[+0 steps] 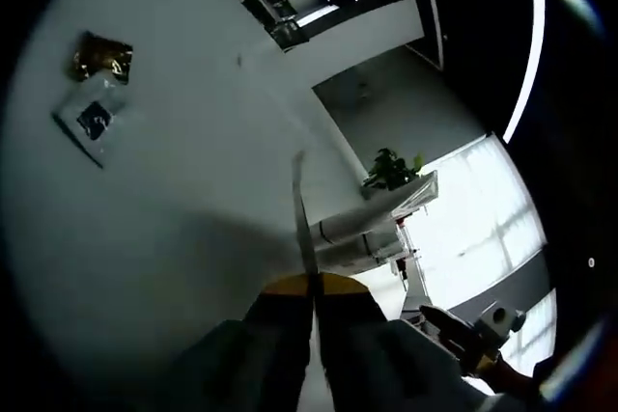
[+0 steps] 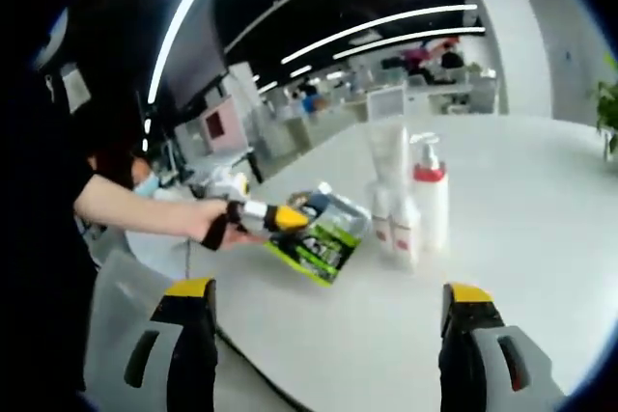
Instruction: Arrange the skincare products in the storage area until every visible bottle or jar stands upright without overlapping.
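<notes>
Your left gripper (image 1: 311, 335) is pinched on a flat packet (image 1: 301, 224), seen edge-on above the white tabletop (image 1: 193, 190). Your right gripper (image 2: 328, 335) is spread wide and holds nothing. Past it, the pump bottle (image 2: 429, 190) and small bottles (image 2: 406, 229) stand upright together. Set the packet down just beside them, not on top.

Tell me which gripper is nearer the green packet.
Left. In the right gripper view the left gripper is clamped on the green packet; the right gripper hangs open, short of it over the table.
</notes>
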A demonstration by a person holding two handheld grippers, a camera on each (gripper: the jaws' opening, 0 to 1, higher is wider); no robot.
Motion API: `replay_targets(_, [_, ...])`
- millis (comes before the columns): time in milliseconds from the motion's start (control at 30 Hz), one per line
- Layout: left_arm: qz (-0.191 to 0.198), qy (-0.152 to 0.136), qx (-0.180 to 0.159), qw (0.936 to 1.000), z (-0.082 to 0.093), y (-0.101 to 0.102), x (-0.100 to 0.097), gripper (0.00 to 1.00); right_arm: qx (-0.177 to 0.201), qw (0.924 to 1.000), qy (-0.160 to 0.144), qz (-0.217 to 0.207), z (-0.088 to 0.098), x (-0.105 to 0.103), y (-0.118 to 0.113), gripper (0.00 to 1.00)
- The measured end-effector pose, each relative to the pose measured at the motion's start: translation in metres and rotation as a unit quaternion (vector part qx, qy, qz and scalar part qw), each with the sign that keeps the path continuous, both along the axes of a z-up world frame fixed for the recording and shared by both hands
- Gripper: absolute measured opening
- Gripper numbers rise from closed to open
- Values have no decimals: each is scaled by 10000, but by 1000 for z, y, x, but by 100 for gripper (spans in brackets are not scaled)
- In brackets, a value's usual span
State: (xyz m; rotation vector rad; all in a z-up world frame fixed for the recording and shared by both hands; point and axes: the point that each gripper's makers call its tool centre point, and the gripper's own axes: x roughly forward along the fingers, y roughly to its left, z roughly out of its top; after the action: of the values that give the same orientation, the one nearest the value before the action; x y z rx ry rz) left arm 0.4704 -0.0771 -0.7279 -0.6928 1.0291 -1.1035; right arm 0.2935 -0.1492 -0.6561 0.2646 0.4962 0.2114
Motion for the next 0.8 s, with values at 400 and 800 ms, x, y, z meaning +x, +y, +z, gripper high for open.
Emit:
replay_targets(400, [-9,74,183,9998,-19,-5,4,0,-365,9992,13,137,-5,2,1,91])
replay_targets(800, [91,132,294,9994,-27,-10,6,0,-362,9991,181,155,-13,-2,2,93])
